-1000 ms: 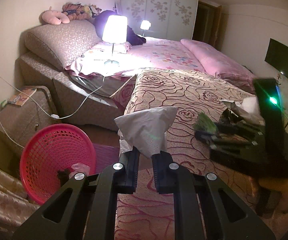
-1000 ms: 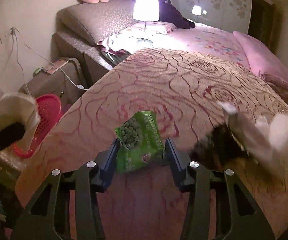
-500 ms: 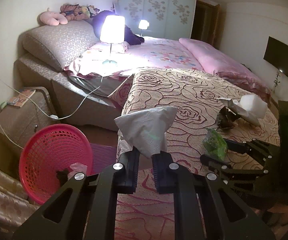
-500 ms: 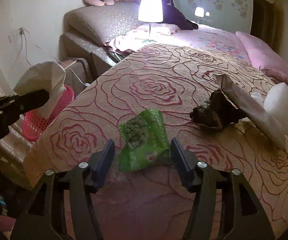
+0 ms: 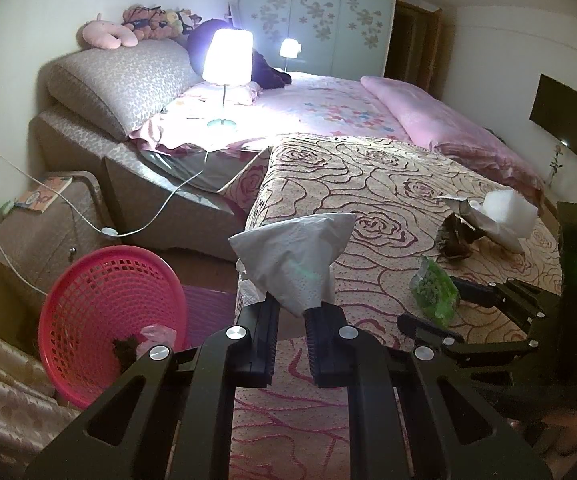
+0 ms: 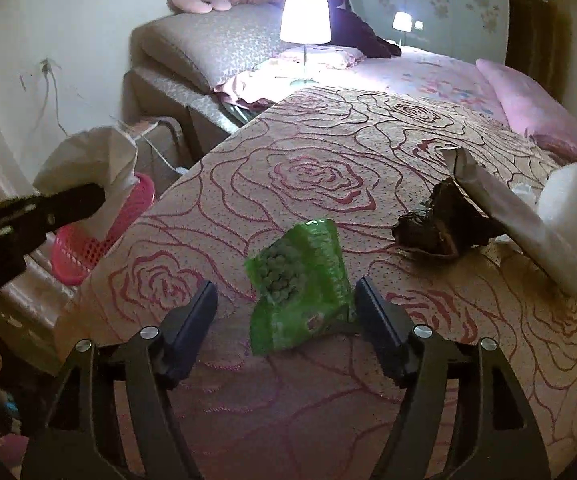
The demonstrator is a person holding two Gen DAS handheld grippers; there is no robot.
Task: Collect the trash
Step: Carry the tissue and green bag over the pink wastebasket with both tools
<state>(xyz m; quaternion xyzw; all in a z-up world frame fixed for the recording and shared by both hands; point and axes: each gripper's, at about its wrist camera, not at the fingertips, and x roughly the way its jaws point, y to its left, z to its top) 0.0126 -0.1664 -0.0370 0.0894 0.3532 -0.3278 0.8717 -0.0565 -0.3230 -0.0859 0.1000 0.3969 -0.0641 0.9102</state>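
On the rose-patterned bedspread (image 6: 328,168), the right gripper (image 6: 286,312) is opening around a green snack packet (image 6: 300,280), while the left gripper (image 5: 292,314) pinches a white tissue (image 5: 292,252).

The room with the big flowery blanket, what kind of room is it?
Most likely a bedroom. There is a bed with a pink quilt, a lit lamp standing on it, and soft toys lined up on the padded headboard.

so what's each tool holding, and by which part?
Left tool pinches the white tissue by its lower tip. Right tool is opening around the green snack packet, not gripping it.
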